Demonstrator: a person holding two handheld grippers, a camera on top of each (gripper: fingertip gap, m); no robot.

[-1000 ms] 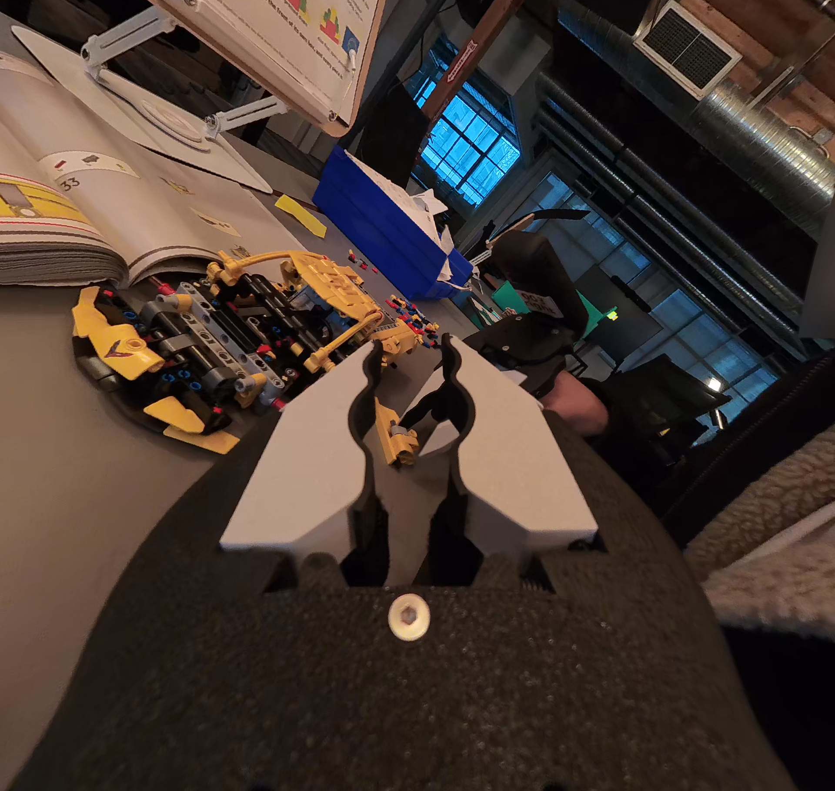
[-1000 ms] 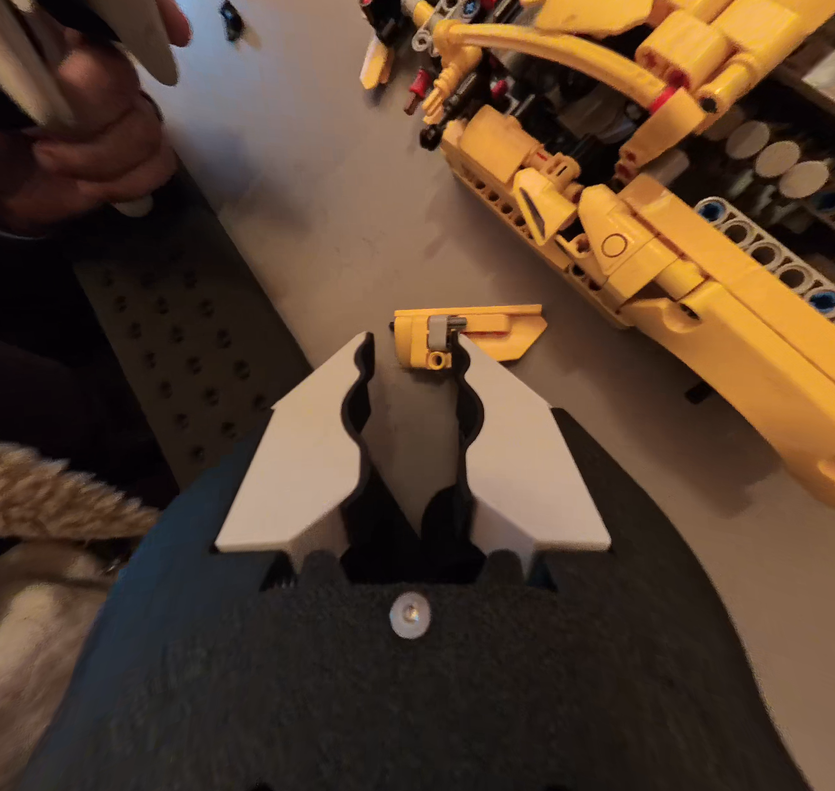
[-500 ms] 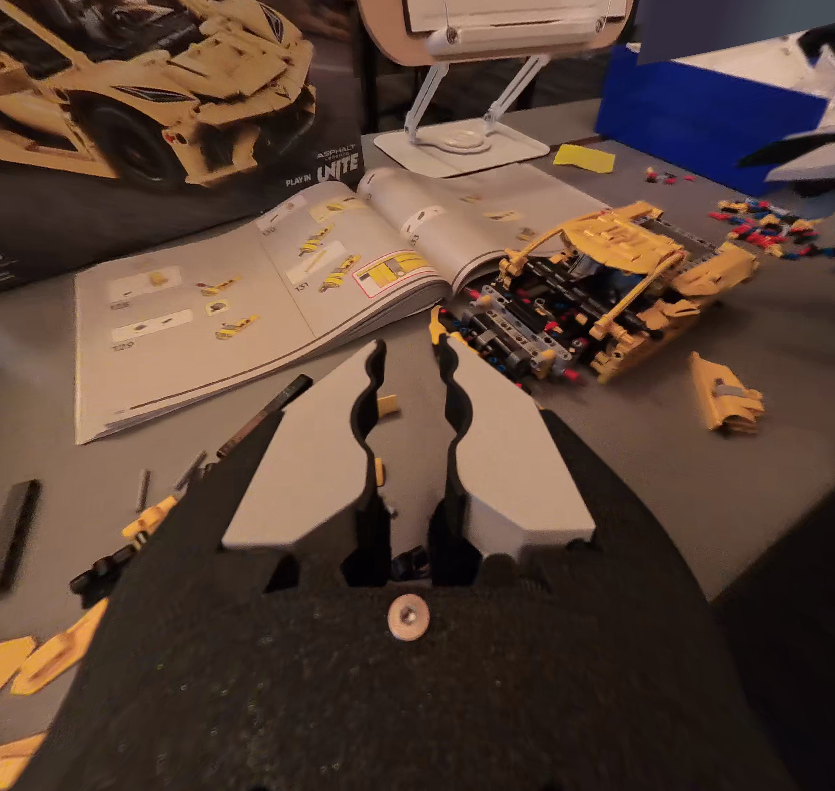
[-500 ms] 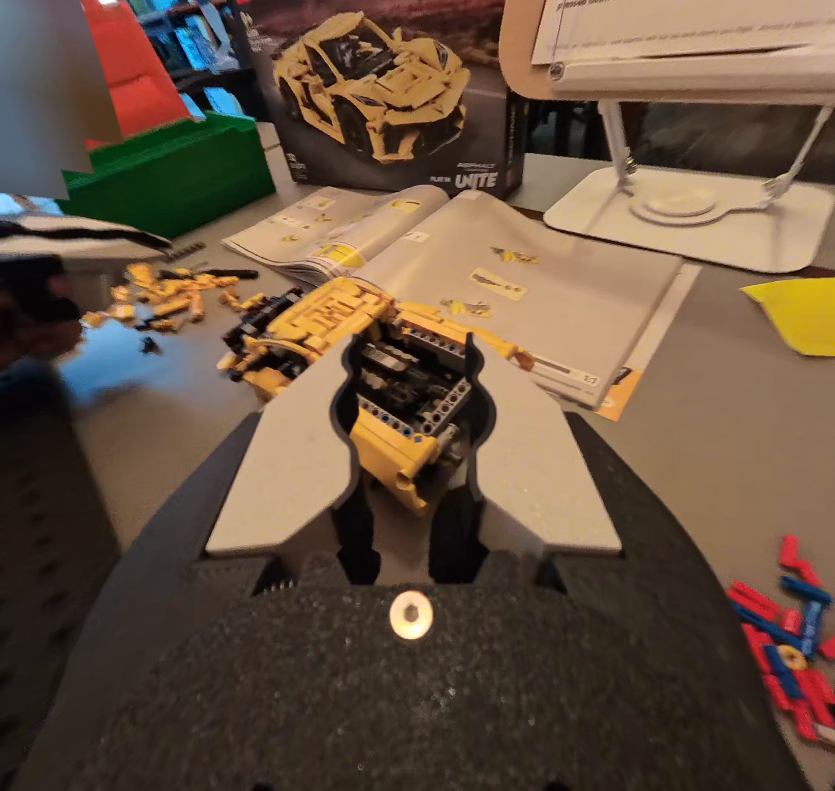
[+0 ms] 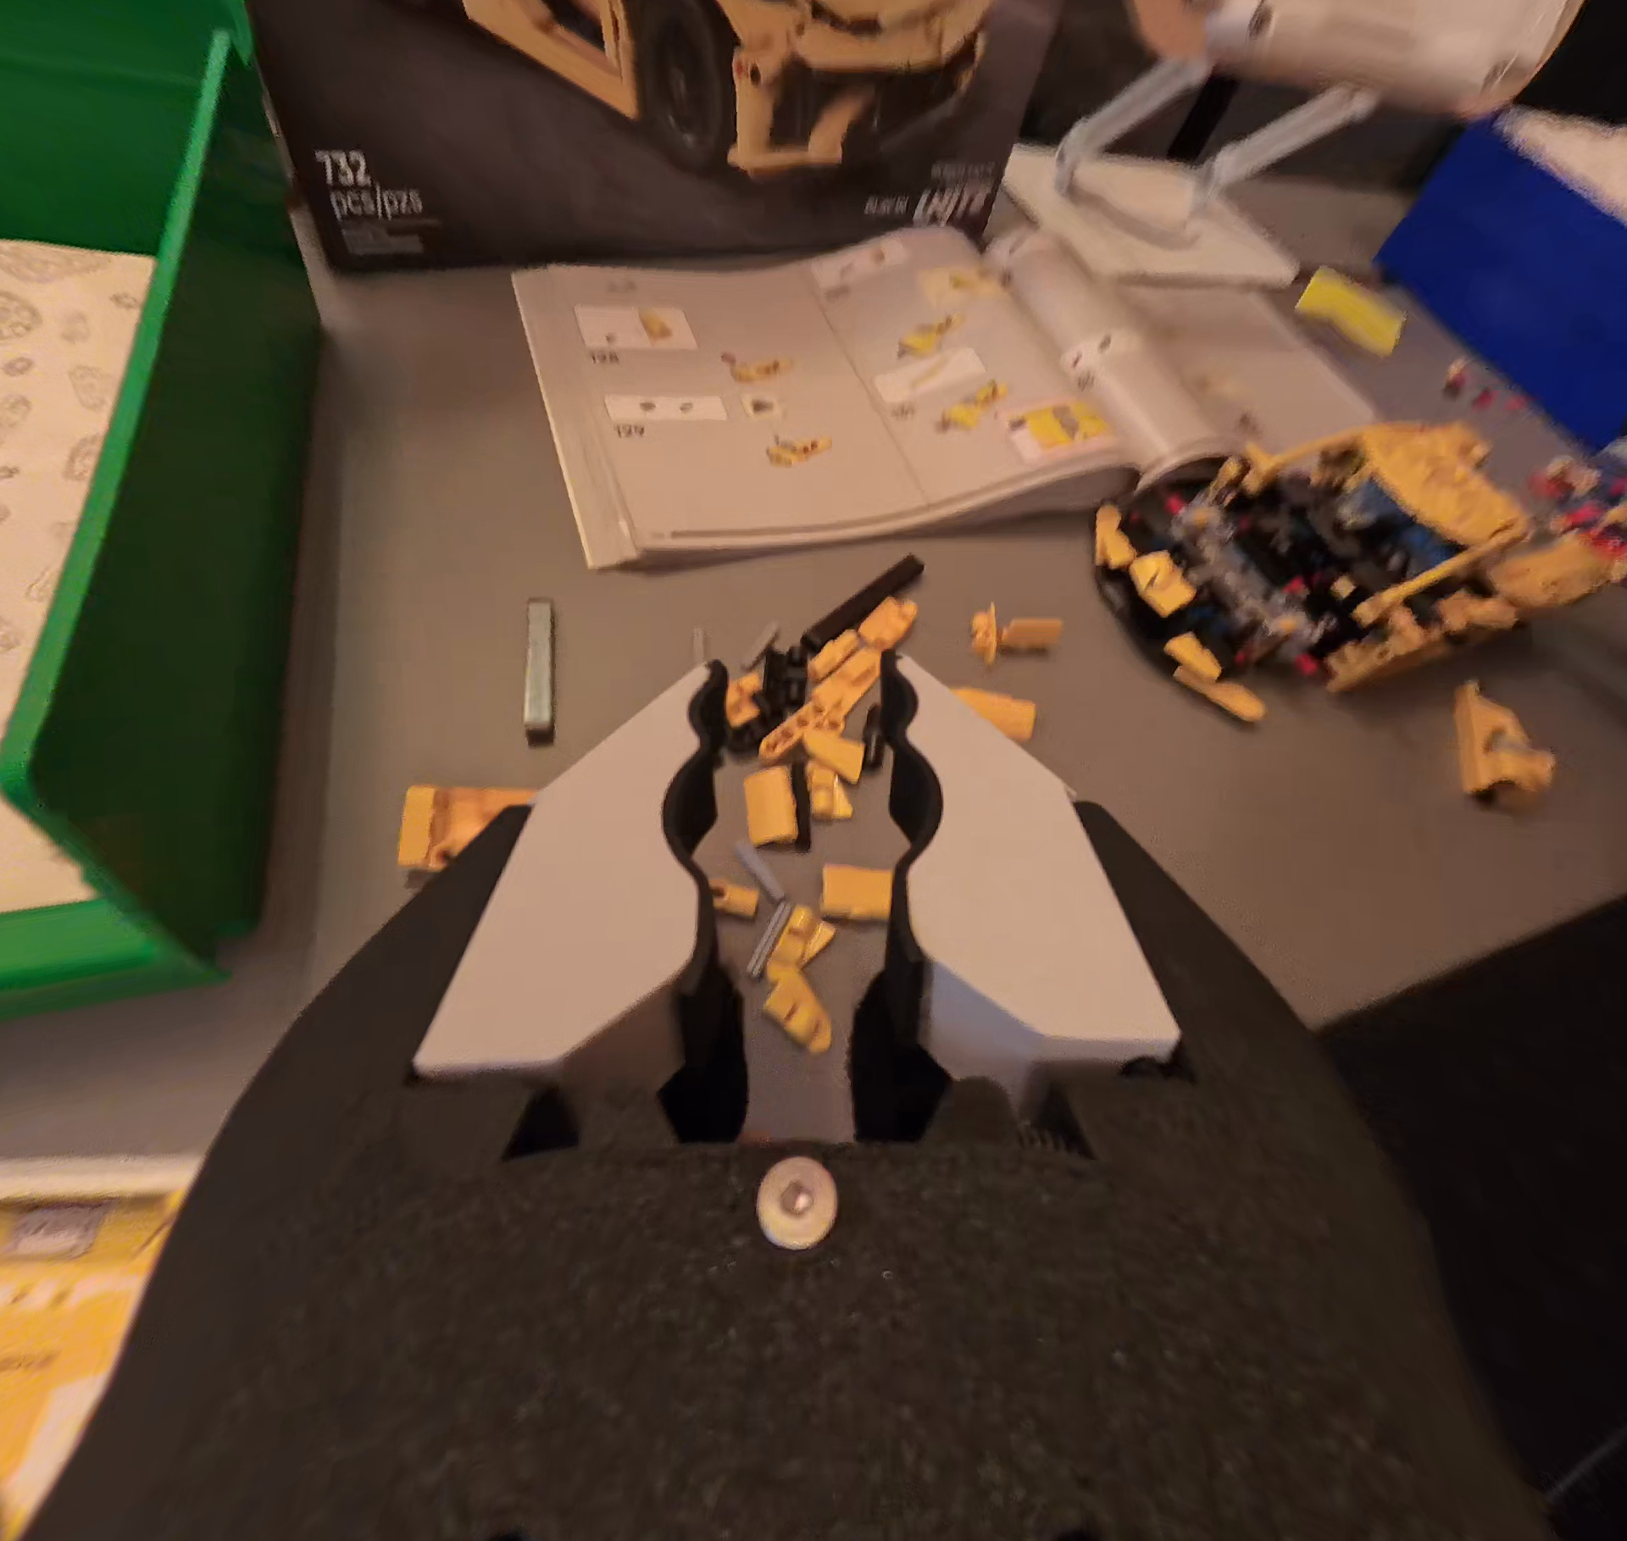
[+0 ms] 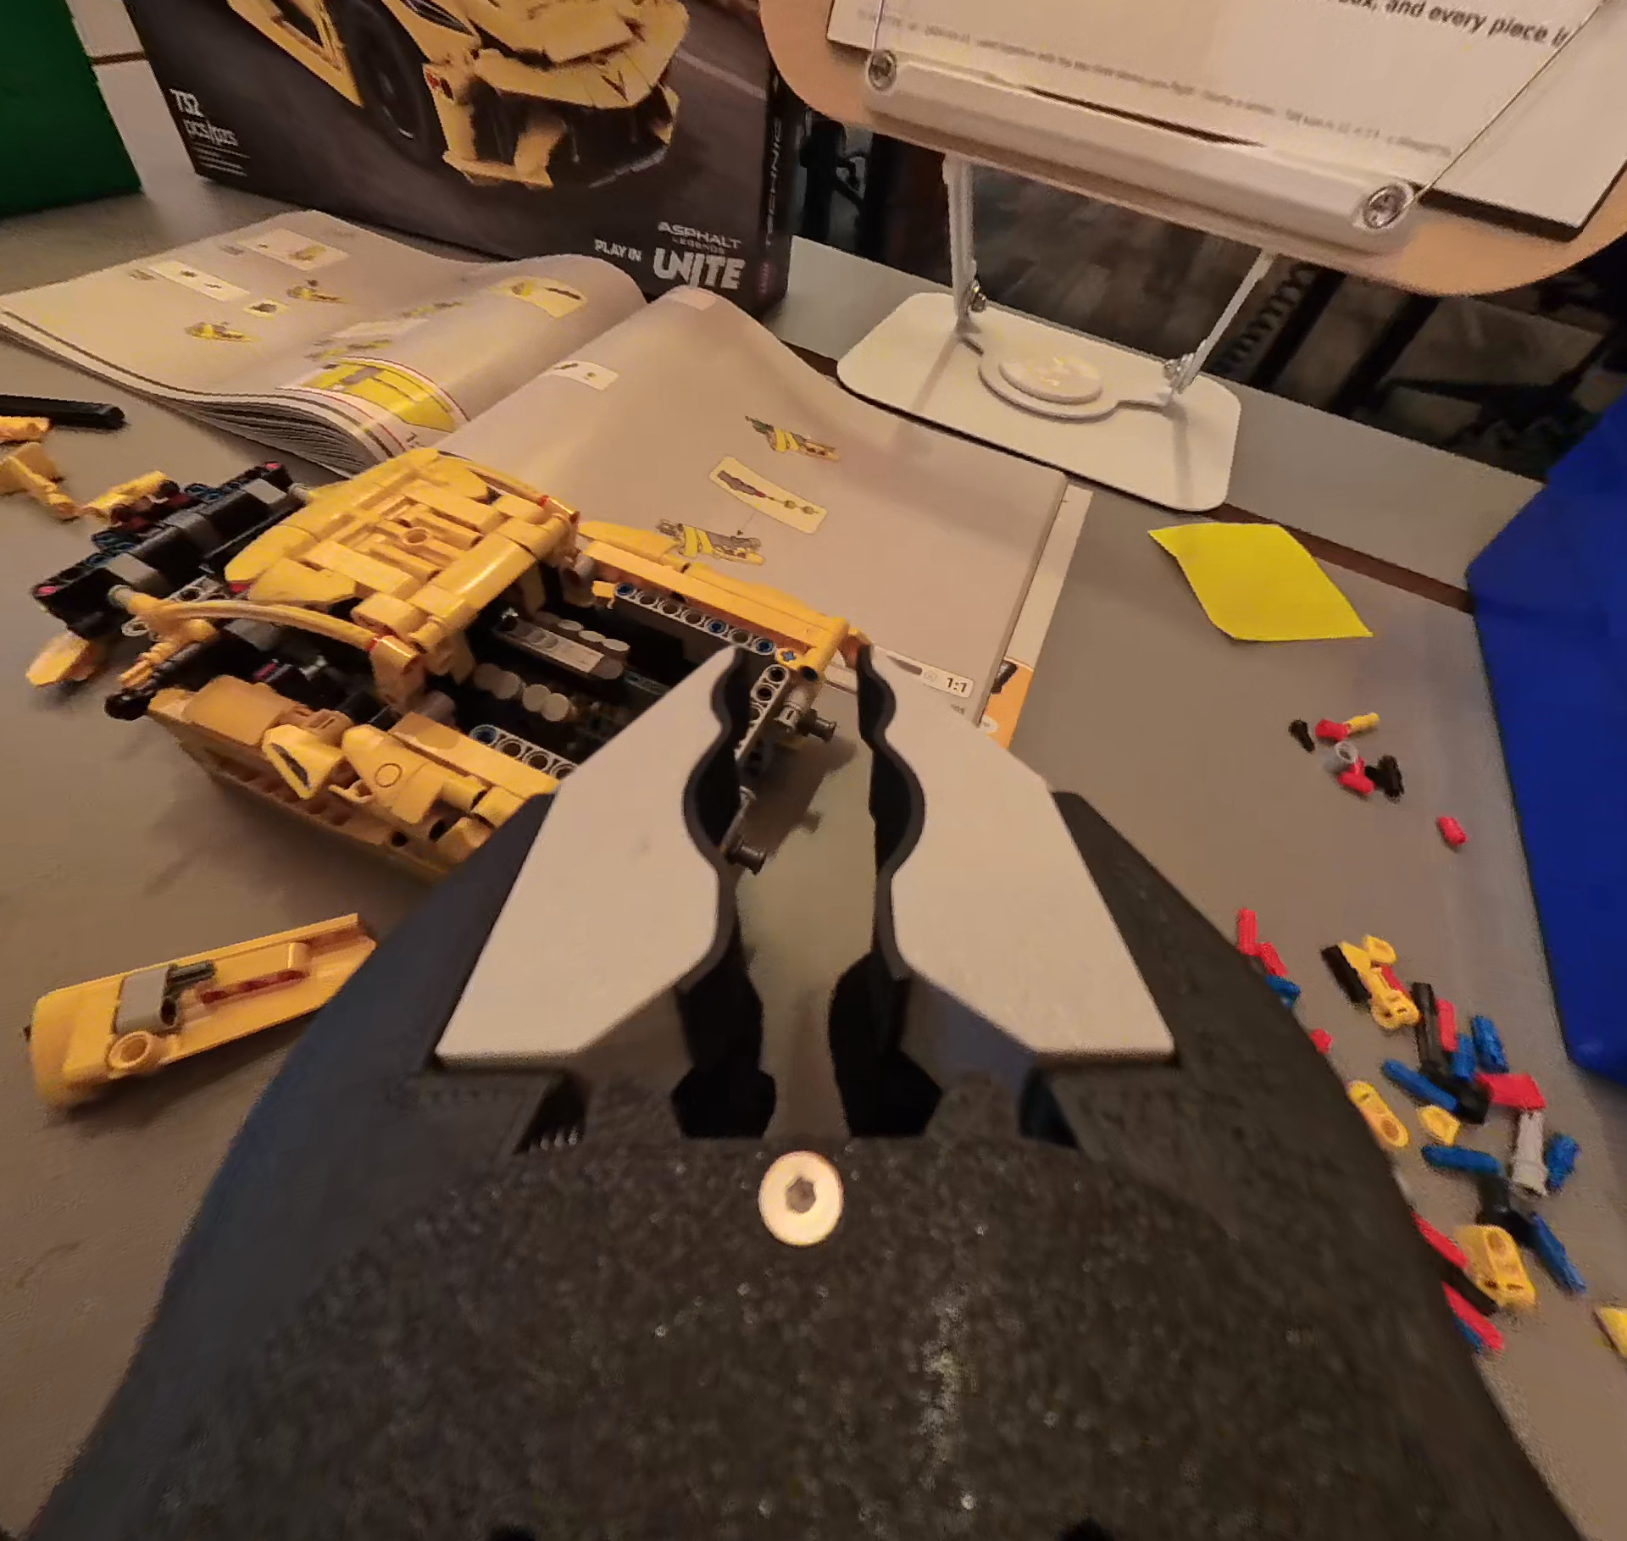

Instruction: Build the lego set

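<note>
Left gripper (image 5: 797,680) is spread open and empty, hovering over the scatter of loose yellow pieces (image 5: 806,781) on the grey worktop (image 5: 423,619), roughly mid-worktop below the open instruction booklet (image 5: 792,407); this view is motion-blurred, so small shapes are hard to tell. Right gripper (image 6: 797,671) is also parted with nothing between its fingers, aimed at the open rear end of the part-built yellow car (image 6: 423,619), which sits partly on the booklet's right page. Step in hand looks like part selection: left picks the next piece from the pile, right stands by at the model. To do it well: check the piece against the booklet page first, single out one piece clear of its neighbours, come straight down, and close across its flat sides so it does not twist. A built yellow panel sub-assembly (image 6: 189,1001) lies apart toward the near edge, left of the right gripper; it may be what goes on next. Small red, blue and black pins (image 6: 1444,1067) lie toward the right edge beside the blue bin (image 6: 1558,751). Green bin (image 5: 167,530) stands at the left edge, set box (image 5: 669,82) along the far edge.
</note>
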